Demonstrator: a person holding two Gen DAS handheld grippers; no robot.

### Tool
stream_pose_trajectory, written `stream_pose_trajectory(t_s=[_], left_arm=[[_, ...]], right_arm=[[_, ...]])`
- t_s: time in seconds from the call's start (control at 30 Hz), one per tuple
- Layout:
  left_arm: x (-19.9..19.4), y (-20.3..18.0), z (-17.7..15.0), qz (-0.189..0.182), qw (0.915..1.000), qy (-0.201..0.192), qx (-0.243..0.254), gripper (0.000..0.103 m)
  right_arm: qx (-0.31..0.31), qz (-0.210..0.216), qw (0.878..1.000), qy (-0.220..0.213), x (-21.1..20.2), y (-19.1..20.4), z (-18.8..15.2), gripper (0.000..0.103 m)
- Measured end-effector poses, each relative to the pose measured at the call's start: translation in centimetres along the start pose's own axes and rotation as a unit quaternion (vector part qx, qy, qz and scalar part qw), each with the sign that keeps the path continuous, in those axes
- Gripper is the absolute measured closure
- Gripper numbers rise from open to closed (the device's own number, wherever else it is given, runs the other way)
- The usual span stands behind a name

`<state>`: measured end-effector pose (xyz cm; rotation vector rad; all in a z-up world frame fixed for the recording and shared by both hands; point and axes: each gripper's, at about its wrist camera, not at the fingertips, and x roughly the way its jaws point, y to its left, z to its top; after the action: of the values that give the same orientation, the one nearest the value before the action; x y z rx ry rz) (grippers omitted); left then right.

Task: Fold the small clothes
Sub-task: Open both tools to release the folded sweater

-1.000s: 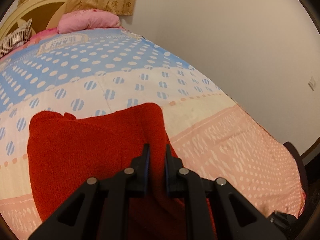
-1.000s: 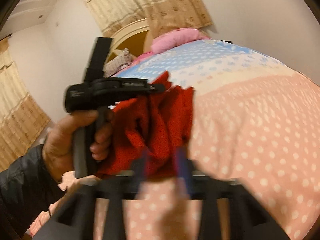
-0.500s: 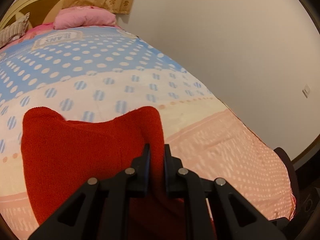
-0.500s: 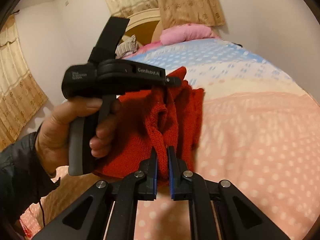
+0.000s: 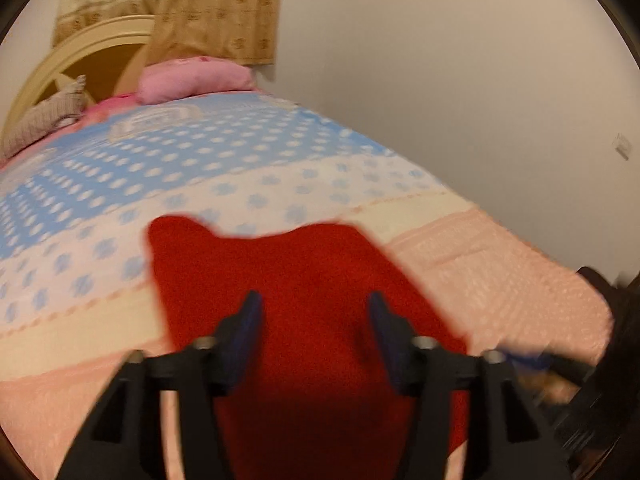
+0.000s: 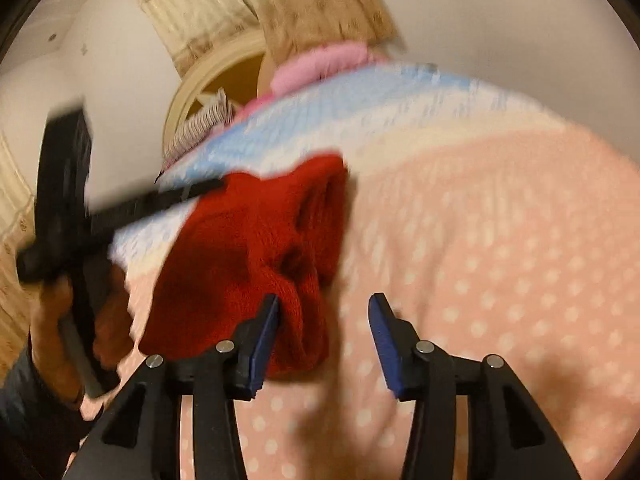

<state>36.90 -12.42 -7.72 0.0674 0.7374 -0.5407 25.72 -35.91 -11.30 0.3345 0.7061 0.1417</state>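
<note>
A red knitted garment (image 5: 296, 280) lies on the bed with two corners pointing toward the headboard. My left gripper (image 5: 314, 298) hovers over its near half. Its jaws are opening and stand wide apart, and the pads press on nothing. In the right wrist view the red garment (image 6: 256, 248) is bunched into folds. My right gripper (image 6: 326, 300) is at its near edge with its jaws opening. A fold lies against the left pad, but the garment is not gripped. A hand (image 6: 48, 320) holds the left gripper's body at the left of that view.
The bed cover (image 6: 500, 260) is pink with white dots nearby and blue and white farther off. A pink pillow (image 5: 192, 78) and a cream headboard (image 5: 80, 52) stand at the far end. A bare wall (image 5: 460, 100) runs along the right side.
Half a second ago both grippers were shut on the red garment. Both have since let go and opened, the left gripper has drawn back, and the garment has dropped onto the bed.
</note>
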Motion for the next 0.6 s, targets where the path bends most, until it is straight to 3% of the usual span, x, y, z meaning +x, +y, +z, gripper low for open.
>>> stream_pose_trajectory(t_s=[0.07, 0.13, 0.17, 0.27, 0.47, 0.53, 0.6], left_arm=[[0.1, 1.2, -1.7, 0.03, 0.9994, 0.016, 0.005, 0.038], [0.7, 2.6, -3.4, 0.065, 0.9972, 0.035, -0.004, 0.036], [1.0, 3.7, -4.2, 0.063, 0.9965, 0.05, -0.024, 0.034], [0.4, 5.3, -5.1, 0.03, 0.9945, 0.045, -0.09, 0.03], [-1.7, 5.2, -6.9, 0.009, 0.9925, 0.01, -0.122, 0.027], [-1.8, 5.3, -7.6, 0.014, 0.9918, 0.013, -0.127, 0.02], [-1.7, 5.5, -8.2, 0.016, 0.9913, 0.014, -0.13, 0.02]], right_arm=[[-0.028, 0.001, 0.999, -0.023, -0.9, 1.6, 1.1, 0.055], [-0.052, 0.032, 0.998, -0.027, -0.8, 3.5, 2.5, 0.055], [-0.069, 0.042, 0.996, -0.025, -0.4, 4.8, 3.2, 0.055], [-0.116, 0.041, 0.992, -0.001, 2.2, 8.1, 4.9, 0.055], [-0.175, 0.029, 0.978, 0.105, 10.0, 12.2, 7.0, 0.056], [-0.2, 0.032, 0.971, 0.123, 12.0, 13.5, 7.3, 0.06], [-0.223, 0.026, 0.964, 0.14, 14.0, 14.8, 7.0, 0.072]])
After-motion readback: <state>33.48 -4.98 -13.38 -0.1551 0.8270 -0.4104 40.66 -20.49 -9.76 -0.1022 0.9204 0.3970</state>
